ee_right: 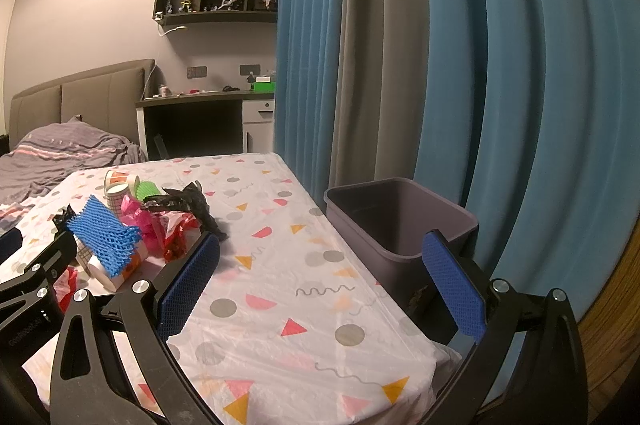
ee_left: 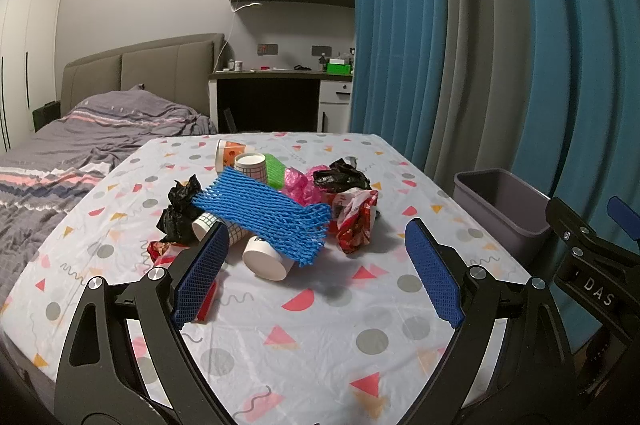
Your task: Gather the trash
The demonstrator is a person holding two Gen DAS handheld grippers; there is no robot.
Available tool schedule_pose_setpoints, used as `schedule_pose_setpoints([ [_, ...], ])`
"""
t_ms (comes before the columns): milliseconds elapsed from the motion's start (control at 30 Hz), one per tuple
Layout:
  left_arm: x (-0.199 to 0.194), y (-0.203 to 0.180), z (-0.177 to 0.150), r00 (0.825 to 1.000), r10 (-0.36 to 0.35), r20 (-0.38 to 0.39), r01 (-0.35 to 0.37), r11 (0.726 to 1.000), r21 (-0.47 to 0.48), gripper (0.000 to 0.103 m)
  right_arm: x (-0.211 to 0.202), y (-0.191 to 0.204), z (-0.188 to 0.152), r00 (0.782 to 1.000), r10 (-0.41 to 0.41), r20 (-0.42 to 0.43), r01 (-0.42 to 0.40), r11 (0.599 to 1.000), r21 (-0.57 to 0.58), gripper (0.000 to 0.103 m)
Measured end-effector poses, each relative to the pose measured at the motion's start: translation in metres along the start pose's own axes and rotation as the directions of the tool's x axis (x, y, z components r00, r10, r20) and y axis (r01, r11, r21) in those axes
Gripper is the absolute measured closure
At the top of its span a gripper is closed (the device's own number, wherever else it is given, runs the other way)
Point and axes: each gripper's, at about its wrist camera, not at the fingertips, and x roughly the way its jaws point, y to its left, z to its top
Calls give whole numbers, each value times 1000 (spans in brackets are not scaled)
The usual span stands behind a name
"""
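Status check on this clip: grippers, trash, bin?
Left gripper open, empty. Right gripper open, empty. Trash pile untouched on table; blue foam net on top. Grey bin beside table; nothing seen inside, path clear.

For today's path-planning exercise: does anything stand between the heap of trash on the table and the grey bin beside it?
Nothing visible does. Only bare patterned tablecloth lies between the trash heap and the grey bin, which stands open-topped off the table's right edge.
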Motion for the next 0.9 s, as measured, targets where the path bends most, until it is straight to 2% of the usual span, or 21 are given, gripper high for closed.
schedule_pose_setpoints([
  [900,0,0,-1,1000,-1,0,1,1000,-4,15,1,2,1,1000,-2,3,2,1000,-1,5],
])
